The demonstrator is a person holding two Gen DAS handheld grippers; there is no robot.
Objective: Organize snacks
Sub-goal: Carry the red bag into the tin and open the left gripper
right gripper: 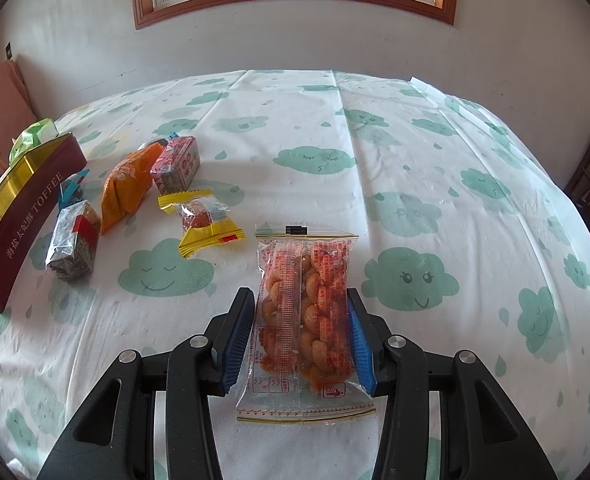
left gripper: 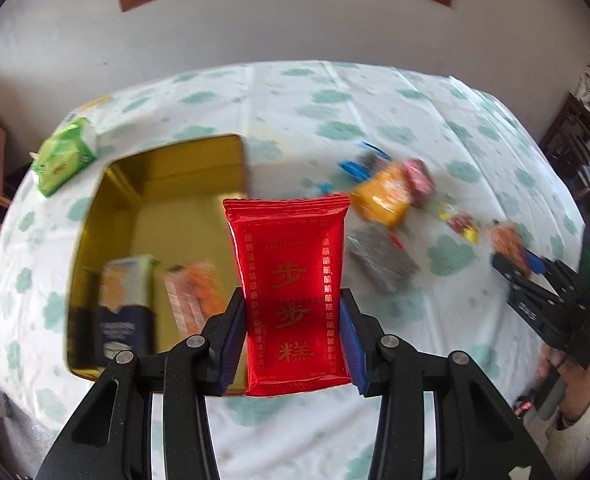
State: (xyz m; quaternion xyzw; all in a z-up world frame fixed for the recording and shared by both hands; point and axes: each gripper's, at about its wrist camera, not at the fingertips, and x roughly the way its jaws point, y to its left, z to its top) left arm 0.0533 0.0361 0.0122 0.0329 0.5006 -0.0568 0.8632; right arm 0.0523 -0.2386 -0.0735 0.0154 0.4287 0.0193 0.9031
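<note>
Between the blue pads of the left gripper (left gripper: 293,336) sits a red snack packet (left gripper: 291,280), upright, pinched at both side edges, so it's gripping the packet w/ jaws nearly closed. Ahead and to its left lies the open gold tin (left gripper: 127,184), w/ a dark blue box (left gripper: 125,308) and an orange-striped pack (left gripper: 193,300) already inside, blurred. Ahead-right on the cloud-print tablecloth (left gripper: 295,92) are loose snacks: orange bag (left gripper: 383,196), grey packet (left gripper: 383,258); a green pack (left gripper: 65,156) sits beyond the tin's far-left corner. Risk: the packet is slick and soft, held by edges only, so it could slip or buckle en route to the tin. In the right wrist view, the right gripper (right gripper: 301,336) has a clear bag of orange nuts (right gripper: 305,304) between its pads, the pads pressing its sides while the bag lies on the cloth; gripping it, I judge. Far left is the tin's maroon side; near it are a yellow-wrapped sweet (right gripper: 203,220) and a pink box (right gripper: 177,164). Risk: the loose film may slide out on lifting, or both hands could crowd at the tin.
</note>
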